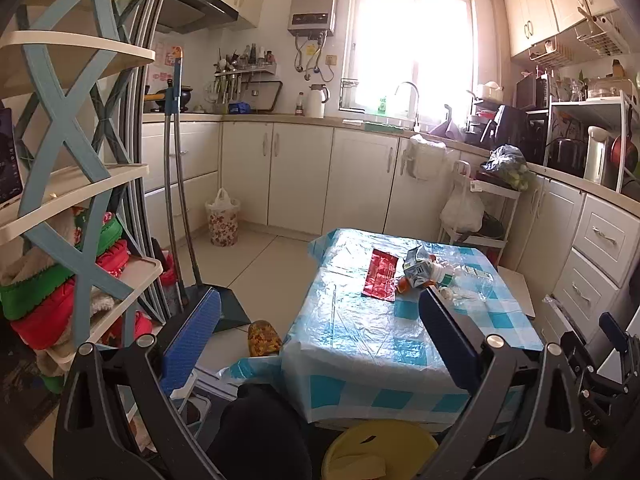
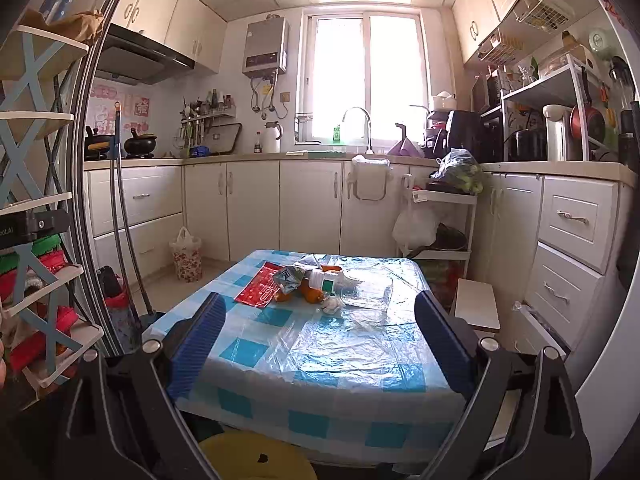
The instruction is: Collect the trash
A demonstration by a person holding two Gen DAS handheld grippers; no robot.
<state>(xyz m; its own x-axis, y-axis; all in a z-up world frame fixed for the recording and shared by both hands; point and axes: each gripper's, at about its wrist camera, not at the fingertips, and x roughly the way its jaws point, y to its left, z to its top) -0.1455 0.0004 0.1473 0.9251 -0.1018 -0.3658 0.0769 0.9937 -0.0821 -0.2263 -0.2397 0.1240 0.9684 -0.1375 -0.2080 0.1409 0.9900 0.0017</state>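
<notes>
A small table (image 1: 360, 344) (image 2: 304, 356) with a blue checked plastic cover holds a pile of trash at its far side: a red foil wrapper (image 1: 380, 275) (image 2: 258, 289), a crushed carton (image 1: 418, 266) (image 2: 289, 278), orange peel (image 2: 314, 294), crumpled white paper (image 2: 332, 305) and a clear plastic bottle (image 1: 474, 280) (image 2: 366, 288). My left gripper (image 1: 320, 312) is open and empty, held back from the table's near left. My right gripper (image 2: 318, 316) is open and empty, above the table's near edge.
A yellow bin (image 1: 380, 450) (image 2: 256, 456) stands on the floor below the table's near edge. A shelf rack with slippers (image 1: 72, 240) is at the left, with a broom and dustpan (image 1: 216, 304). A lined floral basket (image 1: 223, 220) stands by the cabinets. A trolley (image 2: 444, 236) stands behind the table.
</notes>
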